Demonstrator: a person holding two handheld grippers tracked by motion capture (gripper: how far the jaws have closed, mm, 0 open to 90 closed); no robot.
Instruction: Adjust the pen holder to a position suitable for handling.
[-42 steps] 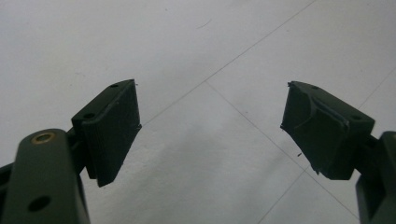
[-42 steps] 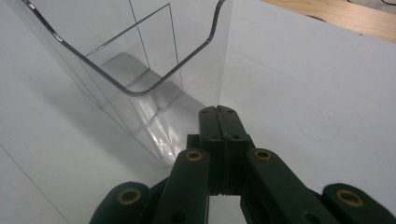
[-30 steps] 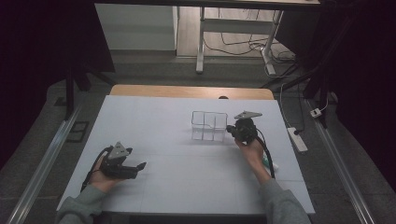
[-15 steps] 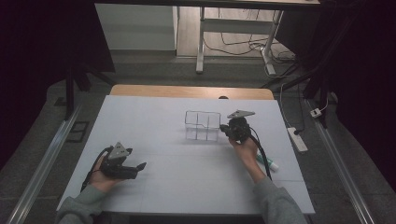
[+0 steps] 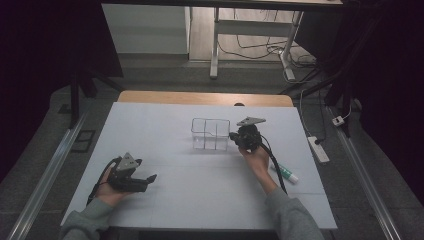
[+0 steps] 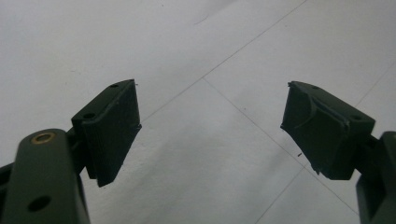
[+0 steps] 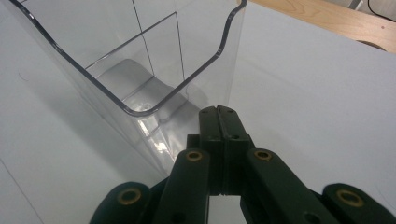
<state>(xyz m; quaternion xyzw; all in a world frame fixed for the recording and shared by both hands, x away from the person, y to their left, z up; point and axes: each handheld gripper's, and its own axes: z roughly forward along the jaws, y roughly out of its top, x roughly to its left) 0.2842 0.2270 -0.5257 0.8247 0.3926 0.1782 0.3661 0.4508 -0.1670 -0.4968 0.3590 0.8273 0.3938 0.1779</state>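
A clear plastic box [image 5: 211,134] with dividers stands on the white table [image 5: 200,200], a little past its middle. My right gripper [image 5: 233,136] is shut with nothing between its jaws, and its tips rest against the box's right wall. In the right gripper view the closed right gripper [image 7: 218,110] meets the lower corner of the clear box [image 7: 140,70], whose compartments look empty. My left gripper [image 5: 149,179] lies low at the near left, held in a hand. In the left gripper view the left gripper [image 6: 210,112] is open over bare table.
A white and green tube [image 5: 284,172] lies on the table to the right of the right forearm. A wooden strip [image 5: 205,97] runs along the table's far edge. A power strip [image 5: 318,149] lies on the floor at the right.
The right gripper has moved left, and the clear box has slid left in front of it. The left gripper has stayed where it was.
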